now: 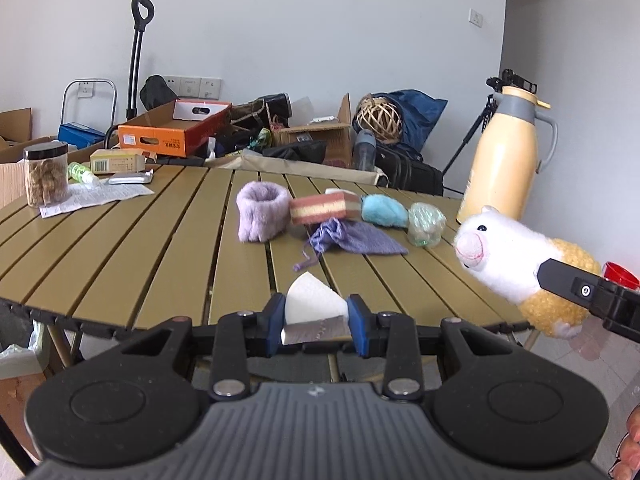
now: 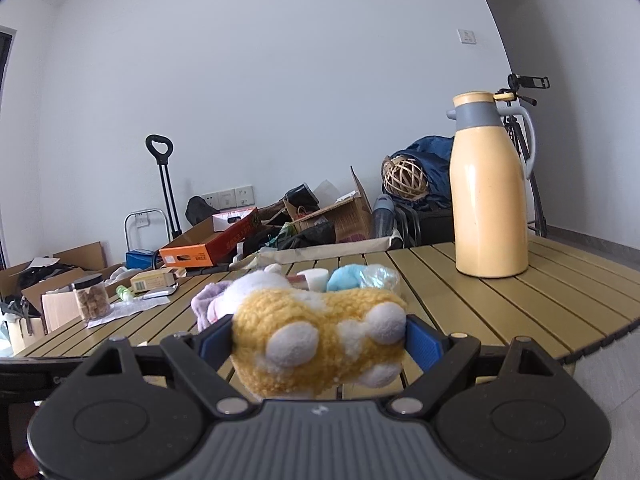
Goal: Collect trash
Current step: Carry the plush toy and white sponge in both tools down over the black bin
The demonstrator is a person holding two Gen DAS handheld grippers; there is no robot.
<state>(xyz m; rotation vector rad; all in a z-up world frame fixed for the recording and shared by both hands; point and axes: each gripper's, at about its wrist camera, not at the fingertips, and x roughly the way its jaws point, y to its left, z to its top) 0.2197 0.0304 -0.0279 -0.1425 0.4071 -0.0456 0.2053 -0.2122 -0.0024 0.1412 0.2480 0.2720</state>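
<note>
While only the left view shows the left tool [image 1: 316,314] pinching white paper [image 1: 310,298], the right tool [image 2: 320,344] grips a plush toy [image 2: 316,340].

Ahead of me a tall yellow thermos [image 2: 491,196] stands upright on the slatted table [image 1: 120,248], well apart from the jar of snacks [image 1: 46,174] at the far left corner. Beside that jar lie a printed paper sheet [image 1: 100,196], a small green bottle [image 1: 82,173] and a flat carton [image 1: 116,161]. Beyond the table I see an orange box [image 1: 168,132], cardboard boxes, a wicker ball [image 1: 378,116] against a blue bag [image 1: 416,114], and a tripod [image 1: 486,120].
</note>
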